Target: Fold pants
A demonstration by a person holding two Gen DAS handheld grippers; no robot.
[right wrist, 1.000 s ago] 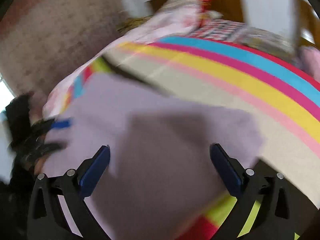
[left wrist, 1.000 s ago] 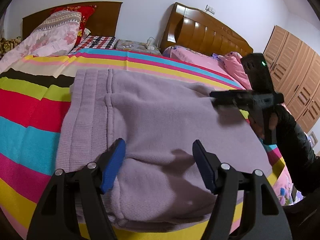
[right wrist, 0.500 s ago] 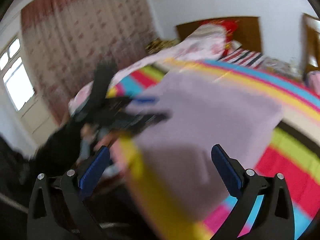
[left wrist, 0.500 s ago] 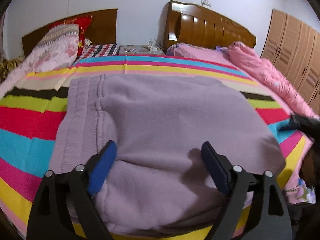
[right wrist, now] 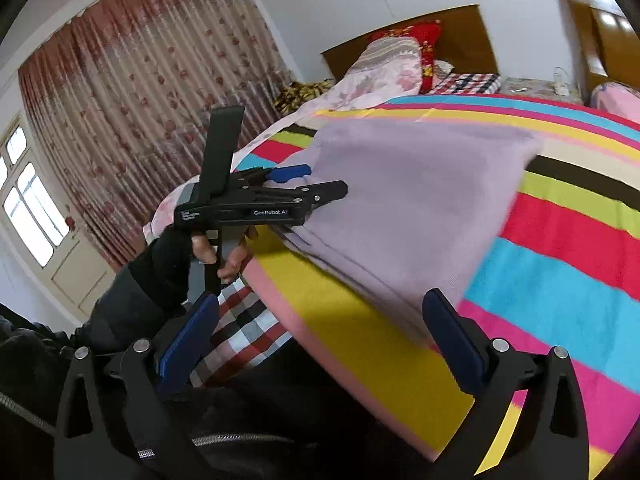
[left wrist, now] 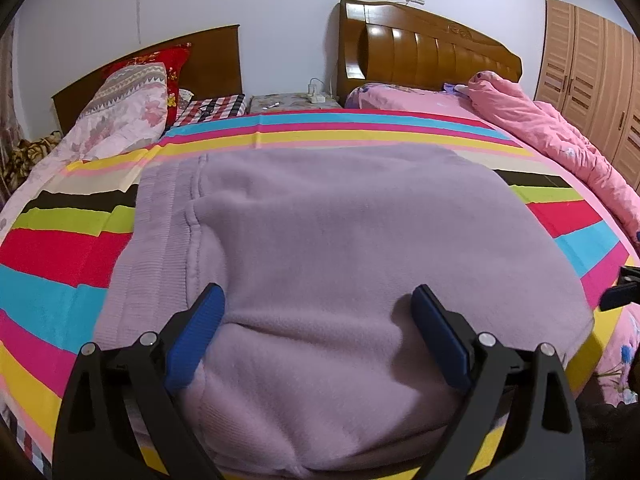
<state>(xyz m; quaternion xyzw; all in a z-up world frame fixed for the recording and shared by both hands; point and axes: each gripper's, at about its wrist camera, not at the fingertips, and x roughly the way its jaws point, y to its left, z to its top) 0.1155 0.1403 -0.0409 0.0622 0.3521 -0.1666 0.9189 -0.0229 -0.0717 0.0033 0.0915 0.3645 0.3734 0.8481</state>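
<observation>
Folded lilac fleece pants (left wrist: 340,232) lie flat on the striped bedspread (left wrist: 60,248), waistband ribbing to the left. My left gripper (left wrist: 318,296) hangs over their near edge. Its jaws are opening; the fabric lies below and between the blue pads, which do not press it. In the right wrist view the pants (right wrist: 420,184) sit beyond my right gripper (right wrist: 322,304). It stands open at the bed's near edge with nothing in it. The left gripper (right wrist: 316,180) shows there from the side, over the pants' corner. The right gripper's tip (left wrist: 618,296) peeks in at the left view's right edge.
A person's hand in a dark sleeve (right wrist: 168,264) holds the left gripper. Pillows (left wrist: 128,96) and wooden headboards (left wrist: 432,52) stand at the far end. A pink quilt (left wrist: 560,140) lies right, by a wardrobe (left wrist: 592,72). Curtains (right wrist: 140,100) hang left of the bed.
The left gripper's jaws have spread wider over the pants' near edge. The right gripper has pulled away from above the pants to the bed's edge, nearly leaving the left view.
</observation>
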